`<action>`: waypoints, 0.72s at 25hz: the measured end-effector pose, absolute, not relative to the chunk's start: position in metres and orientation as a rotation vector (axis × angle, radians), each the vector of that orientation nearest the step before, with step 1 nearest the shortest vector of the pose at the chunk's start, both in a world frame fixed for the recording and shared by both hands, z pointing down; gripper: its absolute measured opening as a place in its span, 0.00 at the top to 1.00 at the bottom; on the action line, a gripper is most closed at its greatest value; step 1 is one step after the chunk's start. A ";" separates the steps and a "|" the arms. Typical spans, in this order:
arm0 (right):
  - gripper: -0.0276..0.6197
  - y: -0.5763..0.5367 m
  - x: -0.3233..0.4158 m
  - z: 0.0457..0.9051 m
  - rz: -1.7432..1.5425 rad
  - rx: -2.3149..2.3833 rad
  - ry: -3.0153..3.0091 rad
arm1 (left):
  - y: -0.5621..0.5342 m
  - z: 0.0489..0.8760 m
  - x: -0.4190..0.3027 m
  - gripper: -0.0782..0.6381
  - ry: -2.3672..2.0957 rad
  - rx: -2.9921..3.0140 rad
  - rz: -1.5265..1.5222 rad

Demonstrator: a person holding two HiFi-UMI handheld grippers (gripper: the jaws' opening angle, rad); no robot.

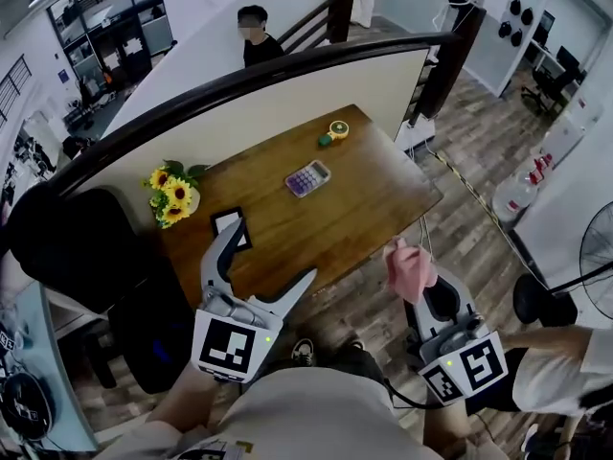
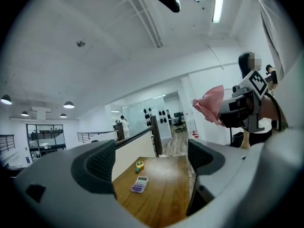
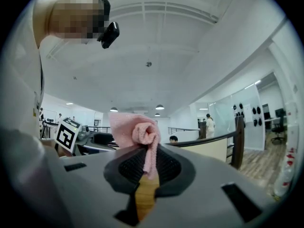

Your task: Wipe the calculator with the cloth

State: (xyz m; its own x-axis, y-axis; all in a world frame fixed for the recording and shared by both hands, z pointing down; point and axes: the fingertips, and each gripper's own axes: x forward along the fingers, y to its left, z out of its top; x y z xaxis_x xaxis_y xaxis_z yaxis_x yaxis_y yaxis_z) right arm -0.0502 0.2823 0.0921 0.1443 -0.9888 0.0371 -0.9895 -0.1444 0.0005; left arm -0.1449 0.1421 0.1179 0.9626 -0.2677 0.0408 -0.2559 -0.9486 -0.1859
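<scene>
A small purple calculator (image 1: 307,177) lies on the wooden table (image 1: 374,199), near its middle; the left gripper view shows the same calculator (image 2: 139,185) well ahead between the jaws. My left gripper (image 1: 268,257) is held above the table's near edge, open and empty. My right gripper (image 1: 412,281) is raised off the table's near right corner and shut on a bunched pink cloth (image 1: 409,266). The cloth (image 3: 140,137) sticks up from the closed jaws in the right gripper view. From the left gripper view, the cloth (image 2: 209,104) hangs high to the right.
A bunch of sunflowers (image 1: 172,195) and a small black frame (image 1: 230,224) sit at the table's left end. A yellow-green object (image 1: 333,132) lies at the far edge. A dark railing (image 1: 287,65) and a white partition run behind; a person (image 1: 257,36) stands beyond. A black chair (image 1: 57,247) is at left.
</scene>
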 end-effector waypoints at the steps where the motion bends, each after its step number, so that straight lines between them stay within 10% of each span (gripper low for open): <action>1: 0.89 0.279 -0.046 0.092 0.043 2.360 -2.037 | 0.139 0.119 -0.141 0.26 0.390 -2.931 -0.104; 18: 0.89 0.176 0.105 0.107 0.074 2.233 -2.197 | 0.058 0.133 -0.014 0.26 0.550 -2.890 -0.180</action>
